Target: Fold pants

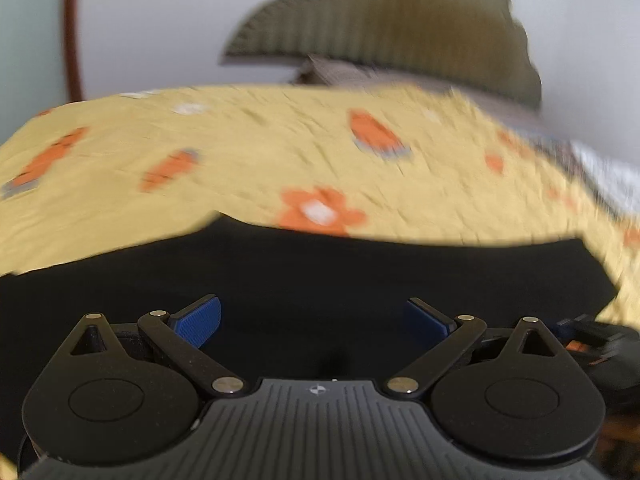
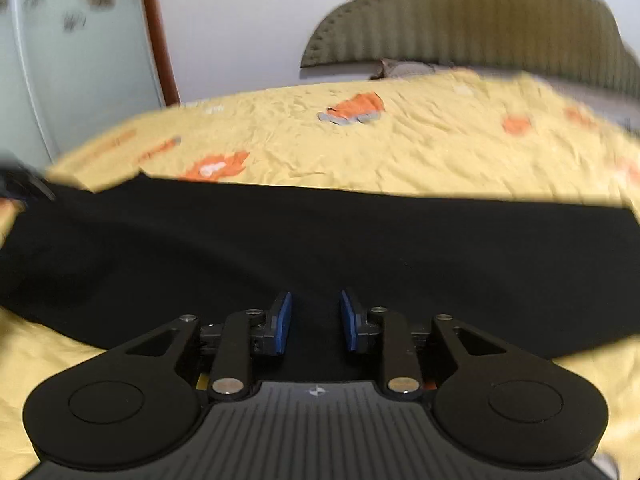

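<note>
my left gripper (image 1: 313,322) is matte black, with two round teardrop plates, silver rivets on slim link bars, blue ribbed pads (image 1: 202,320) and a grooved grey housing bearing a small white emblem. my right gripper (image 2: 315,322) looks the same. something orange shows behind its links, perhaps a label; it's too blurred to tell.
</note>
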Demonstrator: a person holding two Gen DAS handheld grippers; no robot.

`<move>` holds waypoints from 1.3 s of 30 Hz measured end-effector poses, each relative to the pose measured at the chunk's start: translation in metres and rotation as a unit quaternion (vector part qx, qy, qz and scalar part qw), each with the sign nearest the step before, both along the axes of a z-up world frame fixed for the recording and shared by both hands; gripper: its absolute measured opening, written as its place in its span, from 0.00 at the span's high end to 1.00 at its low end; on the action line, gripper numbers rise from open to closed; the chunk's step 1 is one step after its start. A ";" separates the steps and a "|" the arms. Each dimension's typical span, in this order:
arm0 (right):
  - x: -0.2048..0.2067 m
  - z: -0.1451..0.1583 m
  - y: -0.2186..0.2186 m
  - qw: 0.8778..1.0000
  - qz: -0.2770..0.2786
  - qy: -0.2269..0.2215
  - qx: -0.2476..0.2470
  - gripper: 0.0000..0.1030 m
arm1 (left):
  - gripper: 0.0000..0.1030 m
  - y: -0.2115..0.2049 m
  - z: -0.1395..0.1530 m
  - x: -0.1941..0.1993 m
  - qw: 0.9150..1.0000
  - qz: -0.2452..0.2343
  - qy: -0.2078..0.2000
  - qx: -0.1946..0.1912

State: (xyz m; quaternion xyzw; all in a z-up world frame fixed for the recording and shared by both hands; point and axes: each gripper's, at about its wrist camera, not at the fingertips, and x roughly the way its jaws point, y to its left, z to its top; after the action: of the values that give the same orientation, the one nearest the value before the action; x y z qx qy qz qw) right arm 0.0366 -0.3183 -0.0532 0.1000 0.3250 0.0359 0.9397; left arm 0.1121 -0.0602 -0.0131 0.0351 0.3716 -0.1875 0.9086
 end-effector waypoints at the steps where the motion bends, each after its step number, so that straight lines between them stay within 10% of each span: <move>1: -0.019 0.004 -0.019 1.000 -0.014 -0.018 0.016 0.74 | 0.09 -0.010 -0.007 0.000 1.000 0.000 0.001 0.015; 6: -0.063 0.003 -0.088 0.983 -0.154 -0.077 0.055 0.44 | 0.06 -0.041 -0.026 -0.017 0.998 0.007 -0.059 0.032; 13: -0.089 -0.018 -0.158 0.950 -0.292 -0.050 0.100 0.44 | 0.04 -0.084 -0.033 -0.026 0.986 0.027 -0.151 0.061; 27: -0.099 -0.058 -0.221 0.849 -0.339 -0.155 0.375 0.49 | 0.03 -0.124 -0.043 -0.024 0.988 -0.037 -0.133 0.068; 34: -0.094 -0.061 -0.222 0.867 -0.327 -0.134 0.352 0.88 | 0.00 -0.121 -0.060 -0.016 0.993 -0.018 -0.103 0.060; 39: -0.082 -0.025 -0.189 0.932 -0.285 -0.135 0.178 0.90 | 0.00 -0.117 -0.063 -0.010 0.995 -0.014 -0.083 0.047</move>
State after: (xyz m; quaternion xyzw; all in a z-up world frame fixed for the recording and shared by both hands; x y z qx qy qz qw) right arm -0.0451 -0.5070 -0.0781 0.3482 0.1415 -0.1633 0.9122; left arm 0.1019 -0.1776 -0.0762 0.0983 0.3029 -0.1788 0.9309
